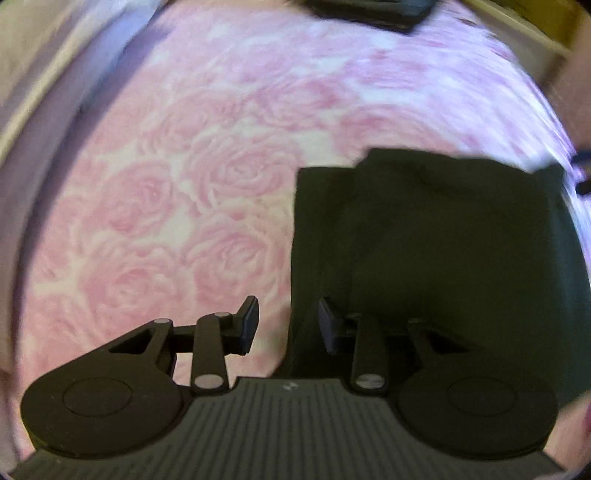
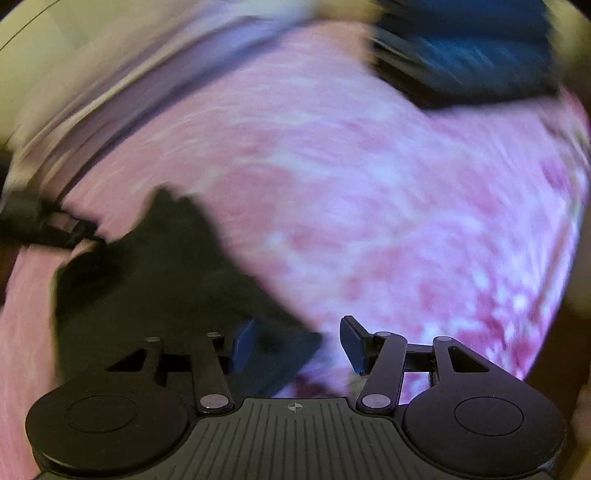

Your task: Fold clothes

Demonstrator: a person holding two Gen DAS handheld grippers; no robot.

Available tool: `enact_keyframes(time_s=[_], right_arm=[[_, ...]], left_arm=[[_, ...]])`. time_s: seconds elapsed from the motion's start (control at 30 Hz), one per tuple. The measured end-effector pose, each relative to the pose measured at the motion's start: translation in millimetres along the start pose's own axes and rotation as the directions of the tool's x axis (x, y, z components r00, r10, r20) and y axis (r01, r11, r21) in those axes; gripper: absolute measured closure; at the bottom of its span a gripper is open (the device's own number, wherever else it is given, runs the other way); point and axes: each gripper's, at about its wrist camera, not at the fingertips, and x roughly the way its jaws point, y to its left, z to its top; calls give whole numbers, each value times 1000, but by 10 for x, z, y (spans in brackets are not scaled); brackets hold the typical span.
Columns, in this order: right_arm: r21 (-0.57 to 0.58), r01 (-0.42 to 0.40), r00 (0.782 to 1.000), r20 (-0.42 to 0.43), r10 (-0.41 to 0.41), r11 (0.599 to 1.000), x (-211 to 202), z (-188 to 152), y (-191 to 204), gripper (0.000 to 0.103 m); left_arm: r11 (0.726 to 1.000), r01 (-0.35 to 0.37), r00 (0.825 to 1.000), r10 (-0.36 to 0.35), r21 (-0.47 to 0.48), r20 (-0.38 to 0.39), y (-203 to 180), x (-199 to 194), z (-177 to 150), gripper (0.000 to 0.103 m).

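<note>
A dark green folded garment lies on the pink rose-print bedspread, at the right of the left wrist view. My left gripper is open at the garment's near left edge; its right finger is over the cloth, its left finger over the bedspread. In the blurred right wrist view the same garment lies at the lower left. My right gripper is open at its near right corner, holding nothing. The left gripper shows at the far left edge.
A stack of dark and blue folded clothes sits at the far side of the bed, also seen in the left wrist view. A pale bed edge runs along the left. A wooden frame is at the upper right.
</note>
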Motion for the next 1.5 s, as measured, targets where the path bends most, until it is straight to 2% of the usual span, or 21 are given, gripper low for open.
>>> enact_keyframes(time_s=[0.03,0.1,0.17,0.2,0.23,0.3,0.37,0.5,0.57,0.6,0.63,0.73,0.77,0.8,0.87,1.0,1.07,1.17,1.27,1.37,1.5], right_arm=[[-62,-36,999,-5,36,997,-68,-46,176,48],[-230,-50,999,-24,46,972,-127,-241,617,48],[-395,-61,998,-44,47,917,-179,-446,1066,45],[-480,-52,998,-52,31,876,-151,-594,1297,41],[-562,-41,998,-57,11,826,-111,-751,1530,30],[-651,-54,998,-66,14,757,21,-1032,1861,29],[-709,-26,999,-51,-14,705,185,-1224,2054,29],[-767,113,989,26,-146,632,512,-1418,2109,29],[-783,154,981,50,-187,603,614,-1442,2024,29],[-788,155,982,56,-181,596,621,-1433,1972,29],[-796,139,985,50,-165,589,609,-1400,1916,33],[-815,67,995,12,-98,575,542,-1261,1729,63],[-815,27,998,-12,-64,579,499,-1192,1654,73],[-817,-13,999,-40,-33,576,461,-1128,1568,76],[-823,-84,996,-90,16,562,368,-987,1436,81],[-866,-186,983,-168,80,465,55,-743,1170,83],[-893,-205,979,-186,85,400,-134,-693,1028,83],[-924,-182,983,-170,66,336,-363,-690,819,83],[-949,-123,992,-122,19,290,-473,-831,628,83],[-965,-63,997,-70,-20,253,-487,-1072,468,83],[-978,-6,998,-20,-62,209,-395,-1391,264,83]], left_arm=[[998,-13,1000,11,61,20,-74,-118,-126,69],[982,-43,997,31,183,64,-241,-345,-398,62],[942,-93,992,61,322,108,-485,-488,-702,54],[907,-112,990,69,407,119,-630,-499,-861,51],[861,-130,989,75,492,130,-778,-499,-1023,49],[764,-179,982,106,620,154,-1014,-395,-1272,49],[688,-244,969,145,684,199,-1158,-239,-1407,48],[602,-346,938,190,720,291,-1283,63,-1387,49],[542,-371,929,201,754,312,-1324,222,-1343,49],[528,-371,929,205,764,309,-1328,286,-1315,57],[521,-366,931,208,771,301,-1325,342,-1284,69],[544,-337,941,213,768,263,-1326,397,-1184,86],[564,-331,943,218,757,250,-1332,377,-1154,88],[588,-327,945,226,740,237,-1354,327,-1127,90],[659,-325,945,254,678,206,-1457,146,-1053,91],[799,-321,945,305,509,119,-1819,-284,-914,91],[860,-316,946,318,400,62,-2076,-536,-822,91],[927,-291,954,301,238,-7,-2631,-820,-714,91],[957,-274,959,279,100,-48,-3232,-993,-608,91],[955,-297,953,298,13,-49,-3777,-983,-595,91],[937,-342,940,341,-72,-28,-4178,-881,-631,92]])
